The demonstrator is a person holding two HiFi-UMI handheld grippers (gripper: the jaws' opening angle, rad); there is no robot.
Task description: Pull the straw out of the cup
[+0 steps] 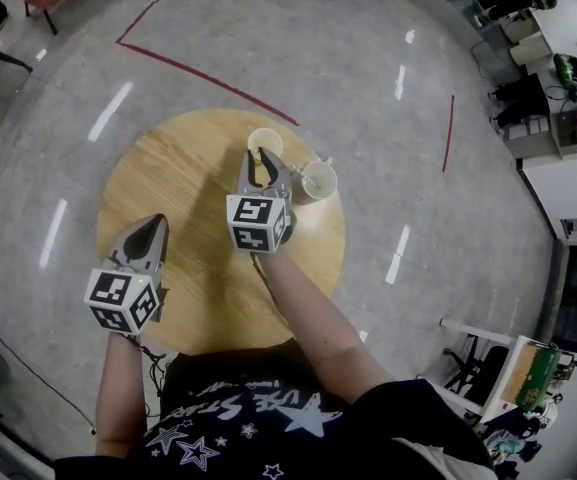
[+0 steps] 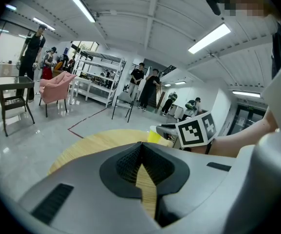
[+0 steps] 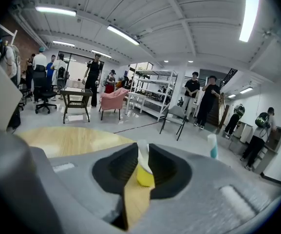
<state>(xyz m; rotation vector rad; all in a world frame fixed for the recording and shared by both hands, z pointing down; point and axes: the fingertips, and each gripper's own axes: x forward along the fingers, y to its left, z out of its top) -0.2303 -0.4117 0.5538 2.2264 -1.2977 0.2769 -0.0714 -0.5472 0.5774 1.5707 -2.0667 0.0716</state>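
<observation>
A yellow cup [image 1: 265,143] stands near the far edge of the round wooden table [image 1: 168,178]. My right gripper [image 1: 258,158] reaches over the table to its rim. In the right gripper view a white straw [image 3: 142,155] rises out of the yellow cup [image 3: 145,176], and the jaw tips of the right gripper [image 3: 142,147] pinch it on both sides. My left gripper [image 1: 154,224] hovers over the table's near left part, well apart from the cup. The left gripper [image 2: 141,145] is shut with nothing in it. The cup [image 2: 155,136] shows beyond it.
A second, pale cup [image 1: 319,180] stands just right of the yellow one; its white and teal straw [image 3: 212,146] shows at the right. Chairs, shelving and several people stand around the room beyond the table. Red tape lines mark the floor.
</observation>
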